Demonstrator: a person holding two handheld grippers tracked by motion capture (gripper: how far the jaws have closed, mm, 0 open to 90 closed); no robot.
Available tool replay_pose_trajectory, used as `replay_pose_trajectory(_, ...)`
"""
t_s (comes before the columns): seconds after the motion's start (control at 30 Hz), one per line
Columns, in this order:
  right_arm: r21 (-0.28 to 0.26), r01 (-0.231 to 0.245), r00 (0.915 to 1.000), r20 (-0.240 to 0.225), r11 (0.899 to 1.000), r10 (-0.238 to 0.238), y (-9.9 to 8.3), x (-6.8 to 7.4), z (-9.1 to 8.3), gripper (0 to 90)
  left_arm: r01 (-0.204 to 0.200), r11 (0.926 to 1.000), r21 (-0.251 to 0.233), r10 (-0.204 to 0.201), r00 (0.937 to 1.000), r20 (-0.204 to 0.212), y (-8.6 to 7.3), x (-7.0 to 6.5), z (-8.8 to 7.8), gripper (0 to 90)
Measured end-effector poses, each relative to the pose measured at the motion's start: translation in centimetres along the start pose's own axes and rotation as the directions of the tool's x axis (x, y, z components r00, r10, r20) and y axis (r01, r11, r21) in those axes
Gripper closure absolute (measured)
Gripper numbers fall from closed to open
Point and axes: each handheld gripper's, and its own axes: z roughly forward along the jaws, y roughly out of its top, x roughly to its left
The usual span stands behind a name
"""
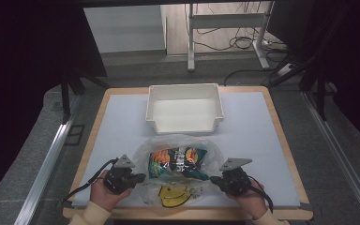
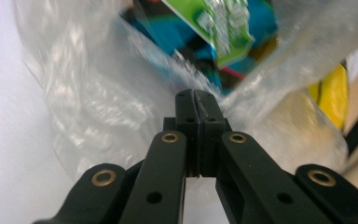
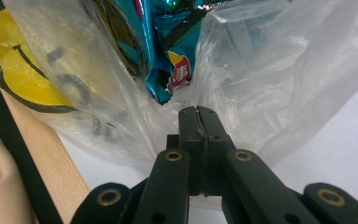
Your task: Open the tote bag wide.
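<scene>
Pinched together on thin film, the left gripper (image 2: 198, 100) and right gripper (image 3: 199, 116) each clamp a side of the clear, crinkly plastic bag (image 1: 180, 171) at six o'clock on the table (image 1: 122, 122). Inside lie glossy snack packets (image 1: 180, 161). At twelve o'clock sits an empty white rectangular bin (image 1: 183, 108).
</scene>
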Motion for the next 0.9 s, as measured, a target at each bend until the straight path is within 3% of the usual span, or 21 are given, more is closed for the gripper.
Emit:
replay_pose_trajectory(0.33,0.028,-0.010,0.9999,-0.010,1.000,0.011,-0.3,-0.5,0.7,88.4,0.002,0.9978,0.067,-0.003,0.9999,0.014,-1.4,0.2,1.1,90.0)
replay_pose_trajectory(0.63,0.030,0.002,0.9999,-0.017,1.000,-0.002,-0.4,-0.1,0.6,88.3,-0.006,0.9962,0.087,0.004,0.9996,0.027,-2.1,-0.2,1.2,90.0)
replay_pose_trajectory(0.9,0.054,0.005,0.9999,-0.012,0.999,-0.004,-1.2,0.2,1.0,88.4,-0.020,0.9939,0.109,0.019,0.9998,0.011,-2.4,-0.2,1.5,90.0)
